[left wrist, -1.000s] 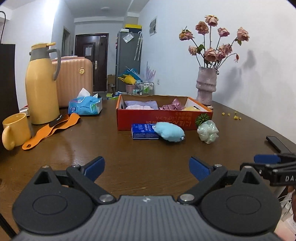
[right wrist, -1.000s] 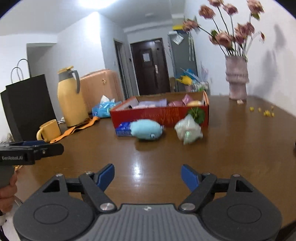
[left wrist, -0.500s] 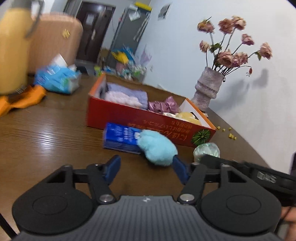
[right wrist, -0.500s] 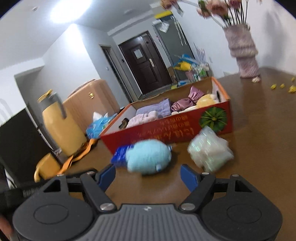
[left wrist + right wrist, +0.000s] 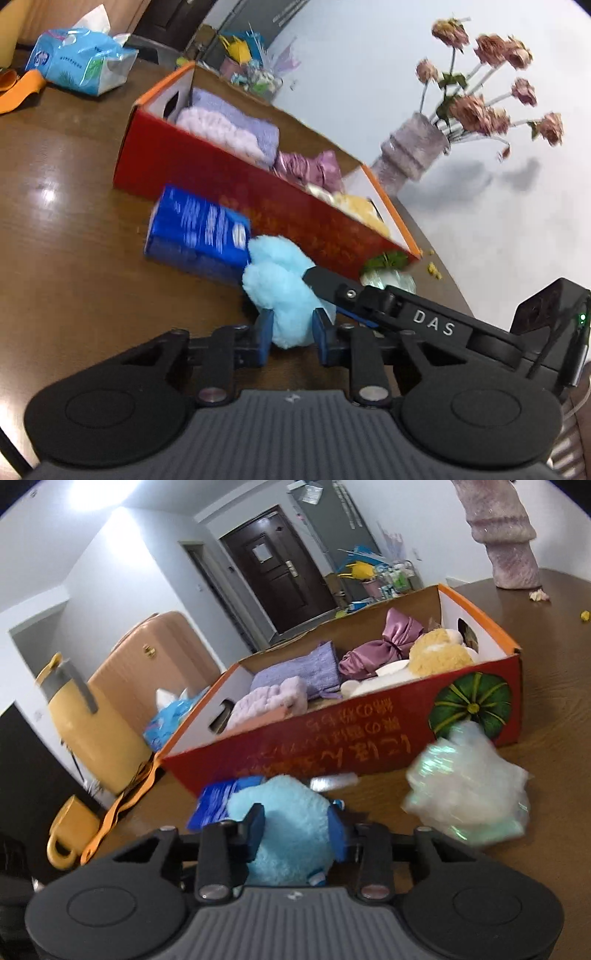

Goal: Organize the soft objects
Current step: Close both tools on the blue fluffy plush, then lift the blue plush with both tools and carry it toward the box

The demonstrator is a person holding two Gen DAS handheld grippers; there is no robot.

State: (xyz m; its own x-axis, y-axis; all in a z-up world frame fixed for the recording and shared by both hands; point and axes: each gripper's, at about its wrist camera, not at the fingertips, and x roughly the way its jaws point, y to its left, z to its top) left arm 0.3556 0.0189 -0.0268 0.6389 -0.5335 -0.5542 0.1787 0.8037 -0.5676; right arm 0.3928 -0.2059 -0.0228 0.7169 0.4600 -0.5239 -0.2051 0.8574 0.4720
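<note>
Brown wooden table (image 5: 55, 258), red box (image 5: 369, 734) of soft items mid-frame. Light-blue plush toy (image 5: 280, 291) lies lower centre, just before the box, touching a blue packet (image 5: 199, 229). Left gripper (image 5: 291, 332) and right gripper (image 5: 295, 830) both closing, pads pinching the plush from either end.

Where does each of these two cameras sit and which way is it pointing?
Left wrist: on the left gripper, looking along its fingers, which are closing on the fluffy light-blue plush toy; the right gripper's black finger crosses from the right.
Right wrist: on the right gripper, also closing on the same toy; no hand shows.
Both share the toy, the red cardboard box and the brown wooden table.
</note>
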